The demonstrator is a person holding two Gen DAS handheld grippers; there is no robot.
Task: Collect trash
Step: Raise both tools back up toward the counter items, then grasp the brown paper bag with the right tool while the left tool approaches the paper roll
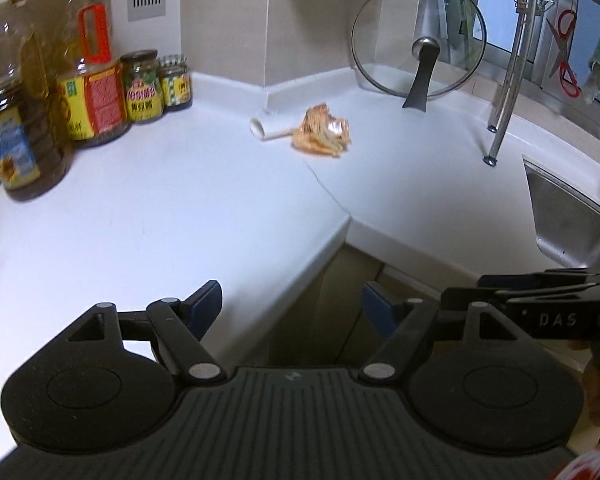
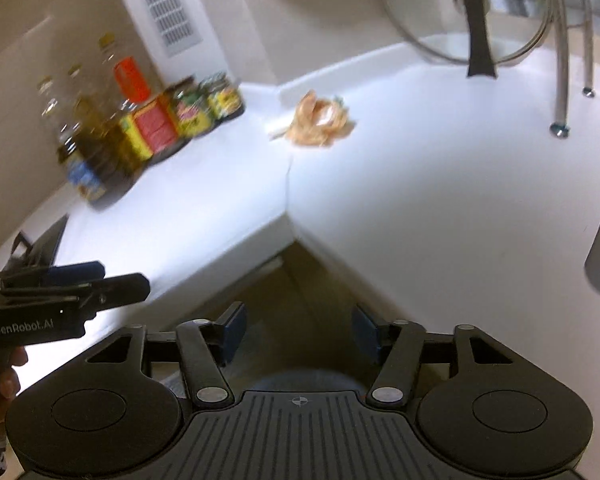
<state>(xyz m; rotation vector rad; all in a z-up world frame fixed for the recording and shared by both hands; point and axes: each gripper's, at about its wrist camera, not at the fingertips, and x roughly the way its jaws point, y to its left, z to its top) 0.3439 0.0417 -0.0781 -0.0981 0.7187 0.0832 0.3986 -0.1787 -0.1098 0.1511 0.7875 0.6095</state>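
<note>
Both claws hang at the inner corner of the white L-shaped desk (image 1: 148, 216), off its front edge, and neither carries anything: the left claw (image 1: 292, 304) has its blue pads spread wide with only the cabinet front between them, and the right claw (image 2: 298, 330) is likewise parted and empty. The trash is well apart from both, far back in the corner of the desk: a crumpled orange wrapper (image 1: 322, 132) lying flat, with a small white paper tube (image 1: 266, 130) touching its left side. To the left stand oil bottles (image 1: 16, 120) and jars (image 1: 142, 88); to the right a glass lid (image 1: 418, 48) leans on the wall, with the legs of a dish rack (image 1: 508, 80) and a steel sink (image 1: 572, 216) beyond. The step in hand looks like the approach, before any pickup. The next move likely calls for a long reach across the desk, coming down over the wrapper with pads straddling it, clear of the lid's handle and the jars.
</note>
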